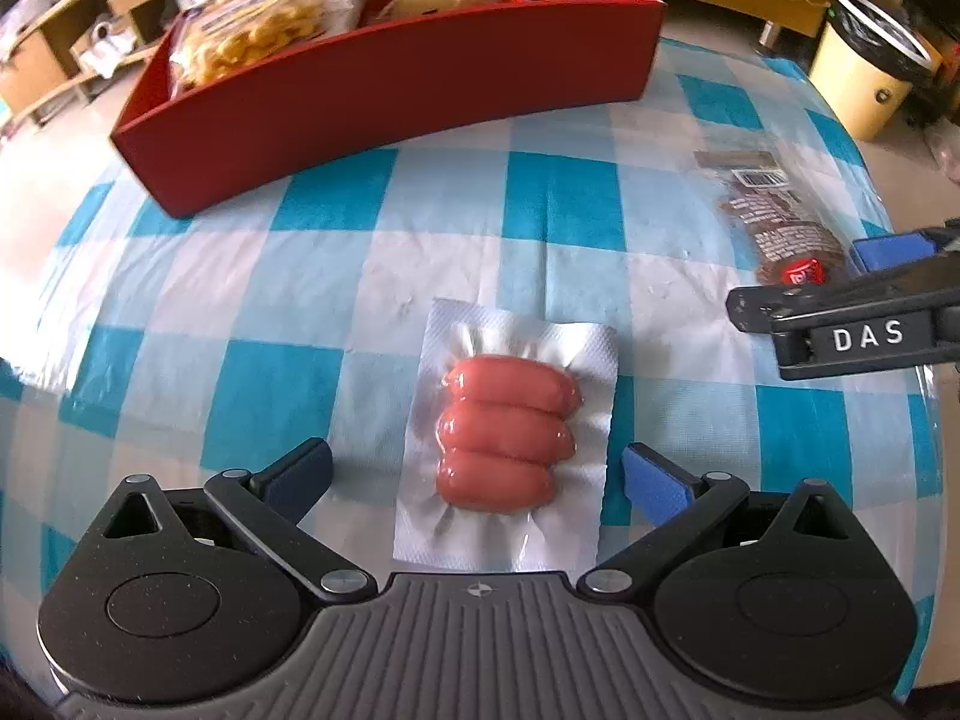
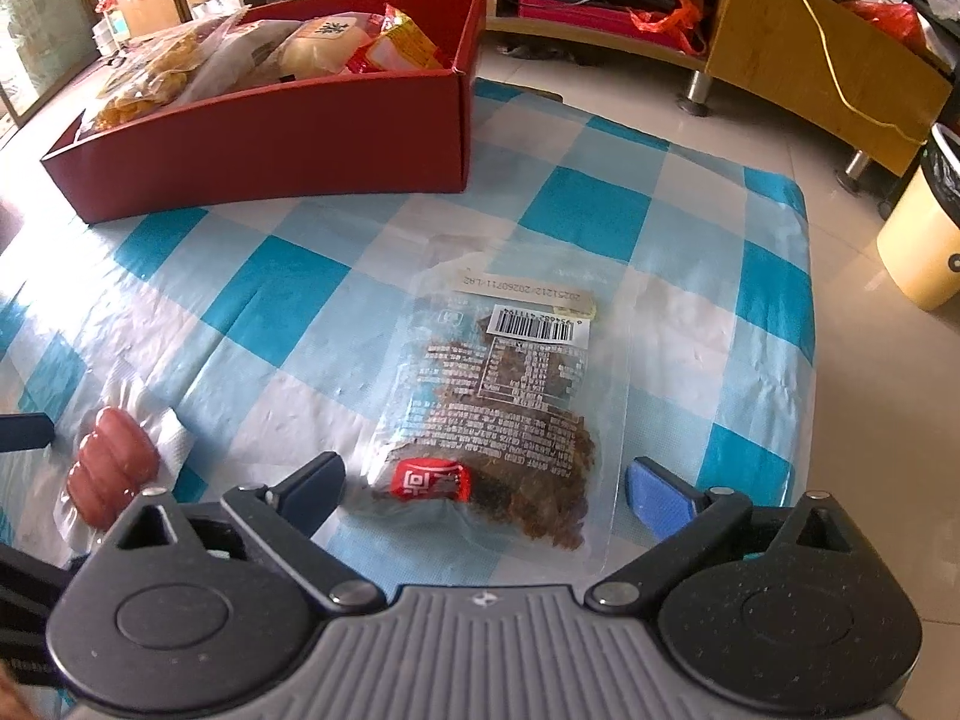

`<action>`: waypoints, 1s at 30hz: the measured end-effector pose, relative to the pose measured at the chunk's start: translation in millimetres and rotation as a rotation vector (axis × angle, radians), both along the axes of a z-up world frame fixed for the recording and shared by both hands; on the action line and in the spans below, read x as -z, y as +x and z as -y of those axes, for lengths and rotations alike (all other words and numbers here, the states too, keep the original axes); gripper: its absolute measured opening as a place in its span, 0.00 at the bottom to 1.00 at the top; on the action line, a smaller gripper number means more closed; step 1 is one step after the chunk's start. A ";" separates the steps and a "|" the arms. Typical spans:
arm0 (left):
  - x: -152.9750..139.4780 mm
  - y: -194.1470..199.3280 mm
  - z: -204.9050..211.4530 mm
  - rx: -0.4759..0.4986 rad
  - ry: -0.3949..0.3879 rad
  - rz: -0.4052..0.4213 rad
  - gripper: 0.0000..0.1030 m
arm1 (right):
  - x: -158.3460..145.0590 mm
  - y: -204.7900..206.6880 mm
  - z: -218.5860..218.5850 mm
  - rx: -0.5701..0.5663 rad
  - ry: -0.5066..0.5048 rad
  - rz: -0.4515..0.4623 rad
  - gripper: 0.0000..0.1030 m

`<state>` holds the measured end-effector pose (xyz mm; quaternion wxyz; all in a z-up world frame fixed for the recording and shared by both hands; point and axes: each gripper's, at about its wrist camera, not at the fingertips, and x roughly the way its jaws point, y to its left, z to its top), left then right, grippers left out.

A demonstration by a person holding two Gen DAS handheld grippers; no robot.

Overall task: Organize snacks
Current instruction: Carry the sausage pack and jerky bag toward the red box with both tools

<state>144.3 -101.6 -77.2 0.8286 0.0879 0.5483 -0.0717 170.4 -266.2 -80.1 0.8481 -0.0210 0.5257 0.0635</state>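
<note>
A vacuum pack of three pink sausages lies flat on the blue-and-white checked cloth. My left gripper stands open over its near end, one pad on each side and neither touching it. To the right lies a clear pack of dark brown dried snack with a barcode and a red label. My right gripper is open astride its near end, with the pads close to the wrapper's edges. The sausage pack also shows at the lower left of the right wrist view. A red box behind holds several bagged snacks.
The red box takes up the far left of the table. A cream bin stands on the floor beyond the table's right edge. Low wooden shelves line the back of the room. Bare cloth lies between the two packs and the box.
</note>
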 end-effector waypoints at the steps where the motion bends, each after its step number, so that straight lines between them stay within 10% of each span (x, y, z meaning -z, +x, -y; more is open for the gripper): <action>1: 0.2 -1.2 0.2 -0.008 0.001 0.005 1.00 | -0.5 -0.7 0.1 -0.003 -0.001 0.002 0.94; 5: -0.6 -4.1 1.1 -0.053 -0.006 0.012 0.98 | -2.4 -1.6 -0.4 -0.018 -0.005 0.007 0.91; 10: -10.0 -15.7 12.6 -0.016 -0.005 0.037 0.72 | -5.2 -5.1 -5.4 -0.057 -0.031 0.021 0.89; 25: -11.2 -22.2 7.0 -0.002 0.025 0.047 0.72 | -4.3 -11.2 -11.6 -0.093 -0.034 0.005 0.88; 30: -5.7 -18.5 2.3 -0.007 0.053 0.046 0.95 | -2.3 -6.7 -11.9 -0.080 -0.020 -0.011 0.91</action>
